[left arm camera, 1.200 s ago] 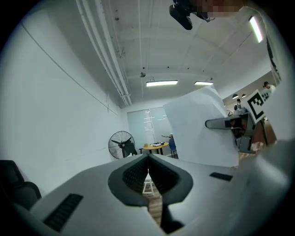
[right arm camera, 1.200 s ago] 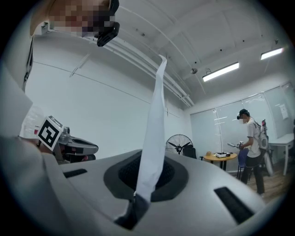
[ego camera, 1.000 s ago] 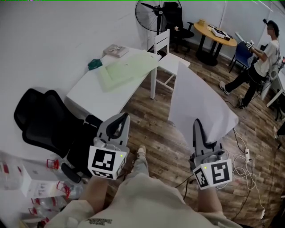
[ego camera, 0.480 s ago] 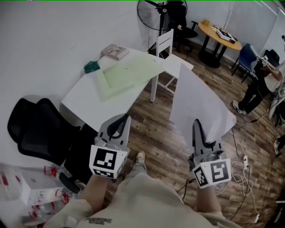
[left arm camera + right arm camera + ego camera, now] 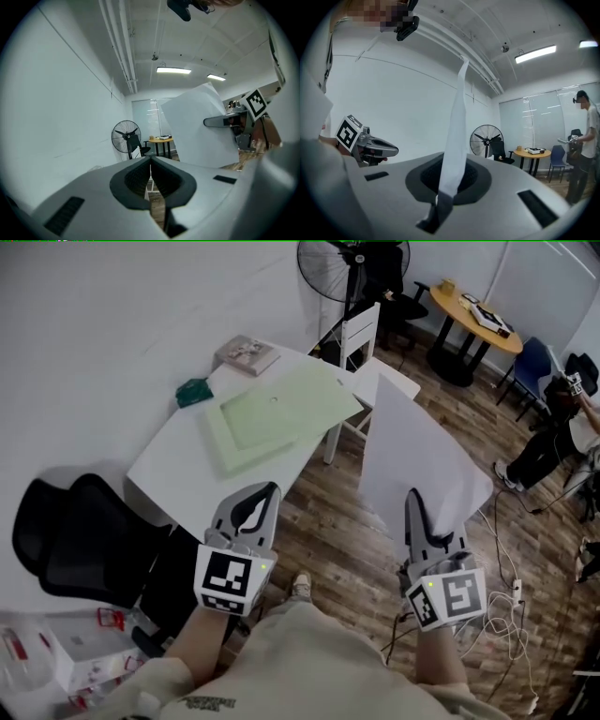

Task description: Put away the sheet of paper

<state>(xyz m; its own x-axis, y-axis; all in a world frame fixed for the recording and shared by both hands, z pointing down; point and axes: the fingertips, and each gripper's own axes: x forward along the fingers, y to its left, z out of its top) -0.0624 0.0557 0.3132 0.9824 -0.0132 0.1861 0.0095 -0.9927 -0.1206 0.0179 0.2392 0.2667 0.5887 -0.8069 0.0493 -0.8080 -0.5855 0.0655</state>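
Note:
The white sheet of paper (image 5: 418, 454) stands upright over the wooden floor, and my right gripper (image 5: 412, 495) is shut on its lower edge. In the right gripper view the sheet (image 5: 457, 126) rises edge-on from between the closed jaws of that gripper (image 5: 451, 165). My left gripper (image 5: 266, 489) is held level to the left of the sheet, apart from it, shut with nothing in it. In the left gripper view its jaws (image 5: 150, 159) meet, and the sheet (image 5: 194, 129) shows to the right. A pale green folder (image 5: 277, 412) lies on the white table (image 5: 175, 465) ahead.
A book (image 5: 247, 354) and a small green thing (image 5: 194, 390) lie at the table's far side. A black office chair (image 5: 80, 531) stands at the left, a white chair (image 5: 364, 332) and a fan (image 5: 352, 257) behind. A person (image 5: 562, 432) stands at the right, with cables (image 5: 502, 601) on the floor.
Both grippers keep their pose and the paper stays gripped. The table and green folder have drawn nearer and shifted right in view. The person at the right has slid toward the frame's edge.

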